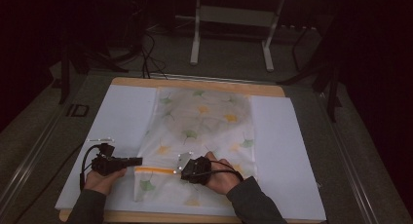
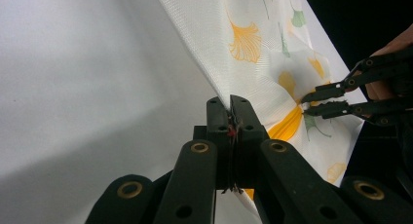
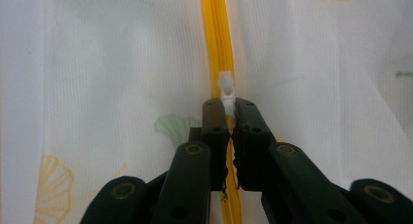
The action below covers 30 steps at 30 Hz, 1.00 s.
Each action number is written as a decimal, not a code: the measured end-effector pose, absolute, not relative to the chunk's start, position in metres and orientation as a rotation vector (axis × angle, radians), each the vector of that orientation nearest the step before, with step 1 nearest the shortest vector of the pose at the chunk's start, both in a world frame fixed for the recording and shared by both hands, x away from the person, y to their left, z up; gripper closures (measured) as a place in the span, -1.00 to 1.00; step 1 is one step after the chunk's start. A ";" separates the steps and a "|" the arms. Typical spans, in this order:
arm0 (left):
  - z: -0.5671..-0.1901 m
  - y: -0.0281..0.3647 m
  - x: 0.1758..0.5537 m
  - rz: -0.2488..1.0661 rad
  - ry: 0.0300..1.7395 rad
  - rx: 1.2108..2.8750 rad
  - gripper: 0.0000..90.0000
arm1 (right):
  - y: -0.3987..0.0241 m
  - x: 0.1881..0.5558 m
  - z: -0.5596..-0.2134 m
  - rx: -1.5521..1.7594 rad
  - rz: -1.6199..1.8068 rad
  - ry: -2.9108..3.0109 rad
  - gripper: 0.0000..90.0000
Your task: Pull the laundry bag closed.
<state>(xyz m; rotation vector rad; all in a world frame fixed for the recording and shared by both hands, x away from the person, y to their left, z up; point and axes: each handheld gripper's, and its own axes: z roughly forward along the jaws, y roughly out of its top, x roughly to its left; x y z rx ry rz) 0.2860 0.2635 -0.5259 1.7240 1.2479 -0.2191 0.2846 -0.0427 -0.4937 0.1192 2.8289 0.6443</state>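
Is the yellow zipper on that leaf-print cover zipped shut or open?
Partly zipped, it seems: in the high view the yellow zipper runs from the cover's left edge to the right gripper, which pinches the white pull.

Wide bare stretches of the white sheet-covered table lie open left and right of the white leaf-printed fabric cover. Between the left gripper and right gripper, only the orange zipper spans.
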 end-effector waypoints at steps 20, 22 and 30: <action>-0.526 0.264 0.286 -0.220 1.247 1.723 0.97 | -0.060 0.285 -0.493 0.151 0.623 2.828 0.88; -0.526 0.264 0.286 -0.217 1.248 1.725 0.98 | -0.061 0.284 -0.493 0.147 0.628 2.825 0.88; -0.526 0.264 0.286 -0.218 1.249 1.723 0.97 | -0.067 0.284 -0.494 0.164 0.621 2.827 0.88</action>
